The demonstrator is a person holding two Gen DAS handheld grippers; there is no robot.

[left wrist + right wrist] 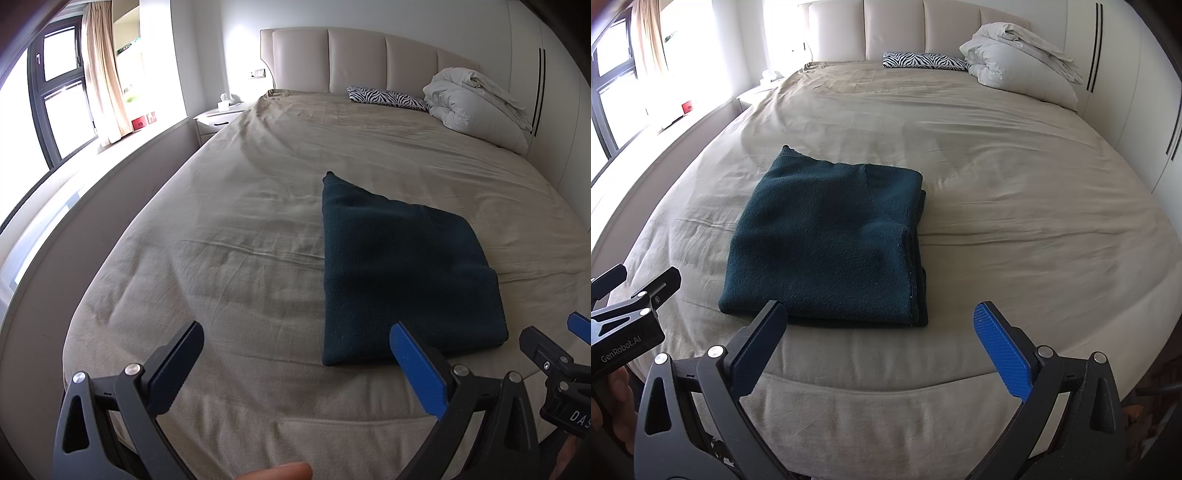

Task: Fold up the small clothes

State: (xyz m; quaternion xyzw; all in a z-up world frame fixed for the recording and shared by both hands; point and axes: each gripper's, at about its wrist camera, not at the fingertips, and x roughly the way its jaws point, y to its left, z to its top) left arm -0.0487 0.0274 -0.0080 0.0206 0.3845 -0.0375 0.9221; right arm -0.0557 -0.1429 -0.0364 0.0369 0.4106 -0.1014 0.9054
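Folded dark-teal knit garment (827, 240) lies flat on beige-sheeted bed (1015, 206); L gripper (295, 365) & R gripper (879, 343) both gape wide, empty, near its front edge.

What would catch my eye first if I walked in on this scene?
A dark teal folded garment lies near the foot of the beige bed. Both the left gripper and right gripper hover open just short of it. Up by the headboard sit a zebra-print pillow and a crumpled white duvet.

One folded sweater (827, 240), one zebra pillow (923, 61), one duvet (1015, 62), two claws.
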